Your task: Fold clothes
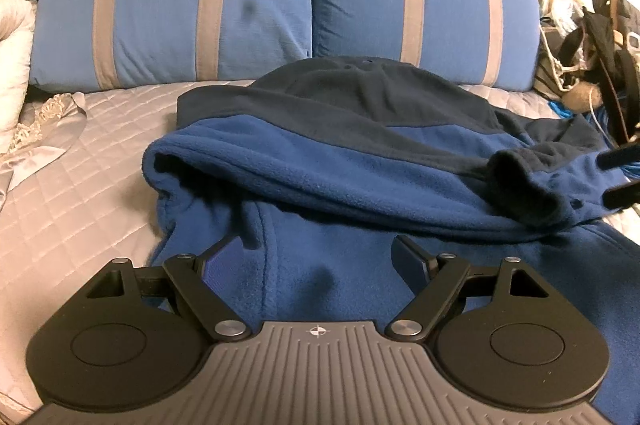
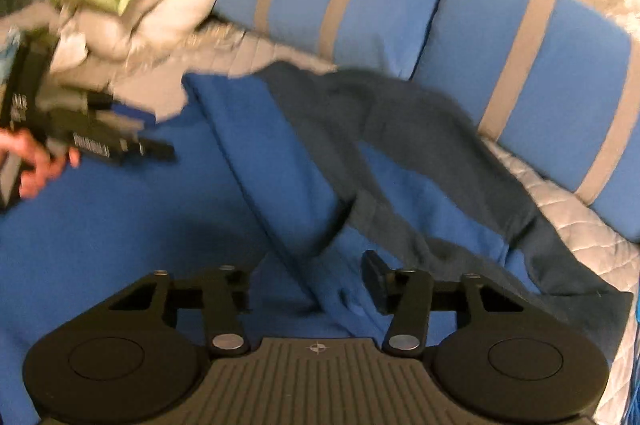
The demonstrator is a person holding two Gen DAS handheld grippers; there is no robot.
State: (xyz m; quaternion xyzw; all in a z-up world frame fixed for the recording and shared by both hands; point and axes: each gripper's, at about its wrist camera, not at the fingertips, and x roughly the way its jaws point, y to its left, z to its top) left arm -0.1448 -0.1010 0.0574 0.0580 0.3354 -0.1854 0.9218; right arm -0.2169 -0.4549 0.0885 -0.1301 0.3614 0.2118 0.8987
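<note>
Blue fleece jacket [image 1: 328,161] on the bed [image 1: 80,169], just ahead of left tongs [image 1: 316,257] and right tongs [image 2: 308,277], both spread apart, empty; collar toward striped pillows [image 1: 176,5], sleeve folded crosswise.

Two blue pillows [image 1: 280,5] with grey stripes stand against a bed's grey quilted cover [image 1: 80,185]

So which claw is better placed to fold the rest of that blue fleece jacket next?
Probably the left. The left claw hangs open directly over the blue fleece jacket, near its left edge, with the sleeve already folded across. The right claw is also open above the fabric, but its view is motion-blurred.
</note>
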